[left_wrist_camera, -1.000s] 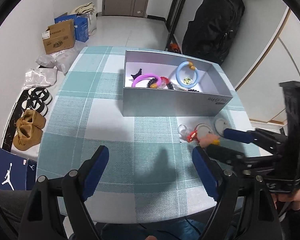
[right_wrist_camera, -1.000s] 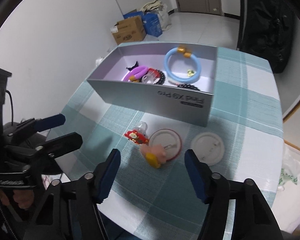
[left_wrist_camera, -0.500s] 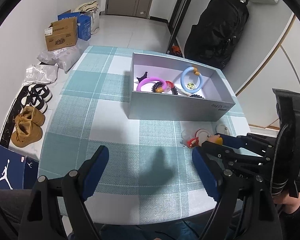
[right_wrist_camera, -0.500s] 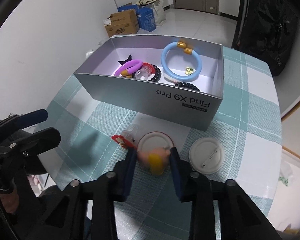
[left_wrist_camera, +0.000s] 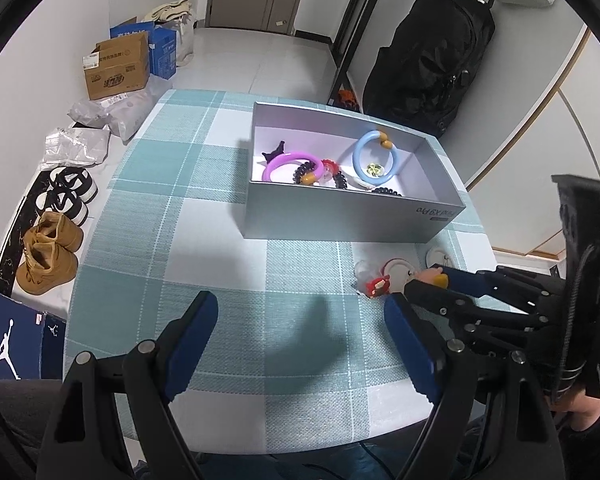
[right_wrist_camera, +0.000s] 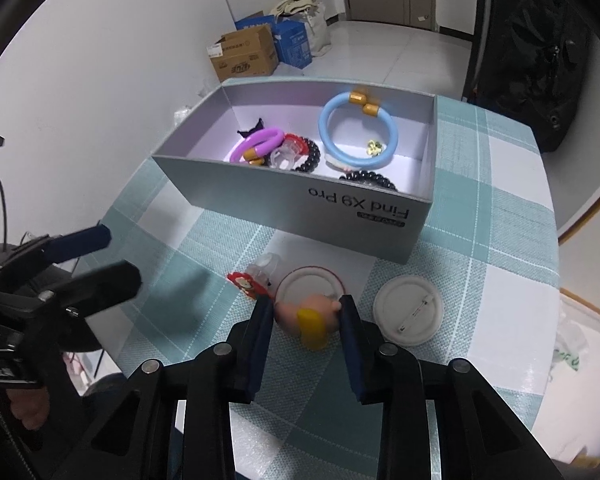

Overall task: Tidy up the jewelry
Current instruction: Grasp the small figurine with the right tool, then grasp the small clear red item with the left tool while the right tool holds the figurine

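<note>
— Closing on the pink and yellow charm: a second ago my right hand-held gripper stood wide above it, and now both blue pads touch its sides. So that piece counts as gripped, though I judge it not yet lifted off the worktop.

— Where is it relative to the grey box?

— Just in front of the box's printed wall, overlapping the near edge of the red-rimmed badge. The red charm lies to its left, the white badge to its right. Both badges lie apart from the box, still outside it.

— And the box itself?

— Holding the blue bangle, the purple bangle and dark beads already. I'd say the charm goes in next, over that front wall.

— Your pose?

— Right hand-held gripper low, angled down toward the box, fingers narrowed on the charm. Left hand-held gripper hangs back from the box over bare cloth, fingers spread wide, carrying nothing.

— Any risk?

— Rounded charm, small contact; it might slip as I raise it.
</note>
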